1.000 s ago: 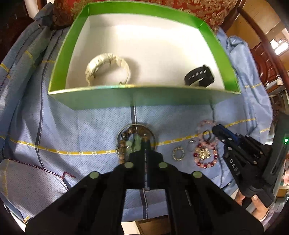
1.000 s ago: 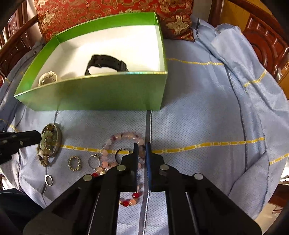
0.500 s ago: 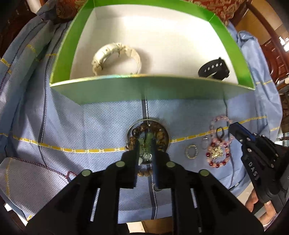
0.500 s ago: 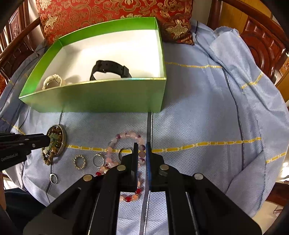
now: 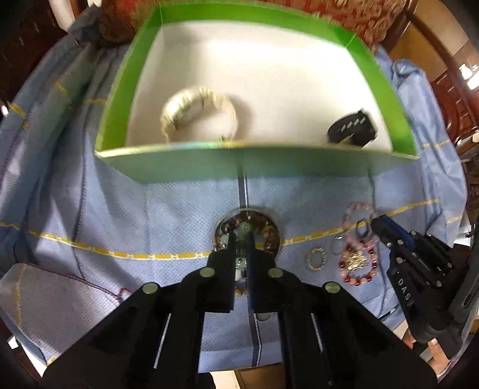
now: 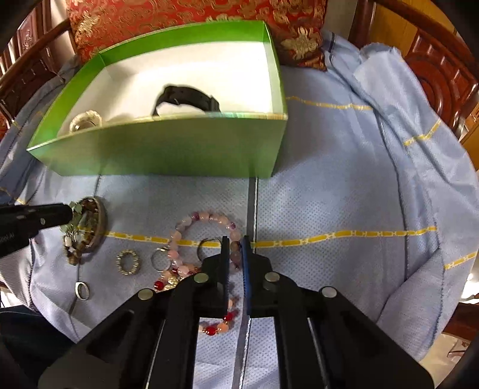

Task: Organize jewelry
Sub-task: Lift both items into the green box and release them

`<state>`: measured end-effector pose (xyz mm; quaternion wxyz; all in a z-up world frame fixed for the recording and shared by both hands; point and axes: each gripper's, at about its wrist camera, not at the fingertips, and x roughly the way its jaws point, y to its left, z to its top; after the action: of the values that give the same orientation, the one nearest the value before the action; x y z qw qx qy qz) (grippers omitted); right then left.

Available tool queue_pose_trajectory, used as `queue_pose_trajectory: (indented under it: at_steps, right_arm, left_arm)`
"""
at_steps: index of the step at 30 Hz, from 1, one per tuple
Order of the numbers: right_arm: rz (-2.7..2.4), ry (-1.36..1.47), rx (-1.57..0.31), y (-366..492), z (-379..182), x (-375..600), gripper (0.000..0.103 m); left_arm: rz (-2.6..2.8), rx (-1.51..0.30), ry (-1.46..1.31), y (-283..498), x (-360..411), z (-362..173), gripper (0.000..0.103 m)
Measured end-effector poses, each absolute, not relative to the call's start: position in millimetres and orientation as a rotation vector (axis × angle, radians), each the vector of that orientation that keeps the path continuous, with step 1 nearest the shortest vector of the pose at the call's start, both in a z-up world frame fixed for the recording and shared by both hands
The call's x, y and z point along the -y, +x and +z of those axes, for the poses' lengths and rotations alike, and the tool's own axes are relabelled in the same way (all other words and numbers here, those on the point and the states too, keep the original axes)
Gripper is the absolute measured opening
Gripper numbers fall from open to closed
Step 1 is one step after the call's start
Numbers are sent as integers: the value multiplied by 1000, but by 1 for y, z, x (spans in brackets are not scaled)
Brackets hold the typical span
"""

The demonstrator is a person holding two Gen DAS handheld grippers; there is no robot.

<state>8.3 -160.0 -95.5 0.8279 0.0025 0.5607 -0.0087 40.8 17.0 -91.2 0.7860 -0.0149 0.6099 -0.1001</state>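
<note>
My left gripper (image 5: 240, 239) is shut on the green beads of a bracelet pile (image 5: 269, 230) made up of brown beads, green beads and a silver bangle. From the right wrist view the pile (image 6: 89, 233) looks tipped at the left gripper's tip (image 6: 67, 214). My right gripper (image 6: 235, 247) is shut on a bead of the pink bead bracelet (image 6: 206, 217), which lies on the blue cloth. Behind stands the green box (image 6: 167, 149), holding a white bracelet (image 5: 209, 94) and a black watch (image 6: 191, 95).
Loose on the cloth between the grippers lie a gold beaded ring (image 6: 128, 261), a silver ring (image 6: 160, 258), a small ring (image 6: 81, 290) and a red-and-pink bead bracelet (image 6: 221, 324). A red cushion (image 6: 179, 18) and dark wooden chair arms surround the cloth.
My left gripper opened a little over the bracelet pile, then shut on its green beads. The pile now looks tipped. The right gripper has kept its place on the pink bracelet.
</note>
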Motion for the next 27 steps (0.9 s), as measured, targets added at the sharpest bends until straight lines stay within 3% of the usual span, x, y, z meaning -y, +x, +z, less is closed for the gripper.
queue_pose_trajectory:
  at_steps: [11, 17, 27]
  right_arm:
    - [36, 18, -990, 1, -9, 153, 8]
    - [64, 8, -867, 31, 35, 145, 8]
    - [22, -36, -879, 112, 6, 129, 8]
  left_arm:
    - [-306, -1026, -61, 29, -22, -16, 6]
    - [-243, -950, -34, 70, -28, 10, 6]
    - [-265, -1014, -99, 131, -18, -18, 7]
